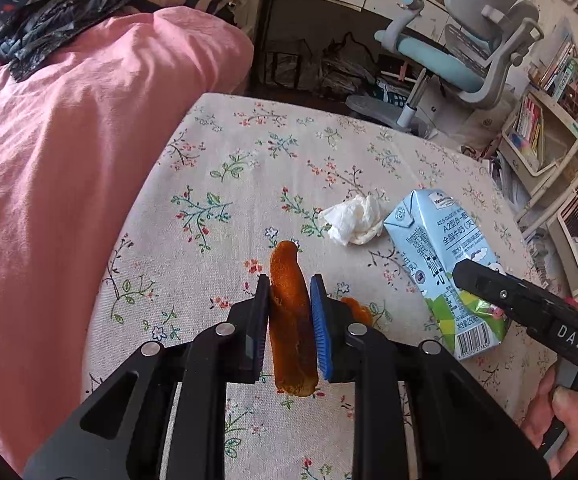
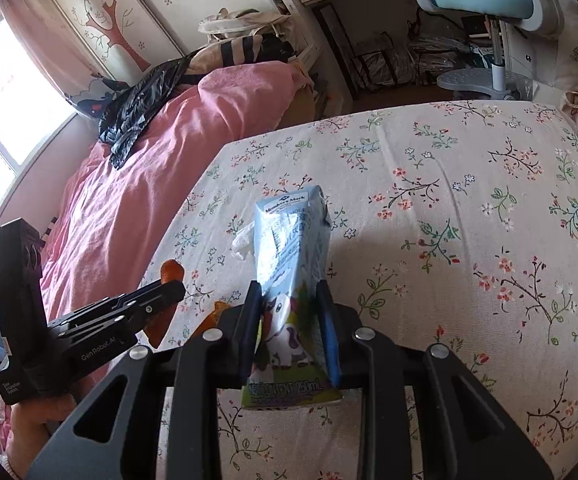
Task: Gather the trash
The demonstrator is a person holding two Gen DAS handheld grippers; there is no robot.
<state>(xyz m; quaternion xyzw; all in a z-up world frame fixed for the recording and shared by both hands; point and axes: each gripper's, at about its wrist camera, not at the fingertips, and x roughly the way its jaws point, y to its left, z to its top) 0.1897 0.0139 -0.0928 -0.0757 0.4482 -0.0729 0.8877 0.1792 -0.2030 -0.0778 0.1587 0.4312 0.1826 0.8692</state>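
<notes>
The left claw point(image 1: 289, 292) was closed on a long orange peel point(image 1: 289, 320), which stood on edge between the pads and reached beyond the tips. A second, smaller piece of peel point(image 1: 359, 310) lay on the surface point(image 1: 249, 152) just right of that claw.

The right claw point(image 2: 289, 300) was closed on a light-blue milk carton point(image 2: 289, 240), gripping its lower half with the cow print. The carton pointed away from the camera, top end forward. In the left wrist view the same carton point(image 1: 429, 248) stood tilted to the right of the orange peel, with one finger of the right claw point(image 1: 489, 284) across its lower side.

A crumpled white tissue point(image 1: 353, 218) lay on the surface just beyond the peel and touching or nearly touching the left side of the carton.

The surface carried a floral cloth. Left of the carton lay a pink blanket point(image 2: 161, 184) on a bed, with a black plastic bag point(image 2: 141, 108) on top of it. Beyond the carton stood a blue-seated chair point(image 1: 461, 40).
</notes>
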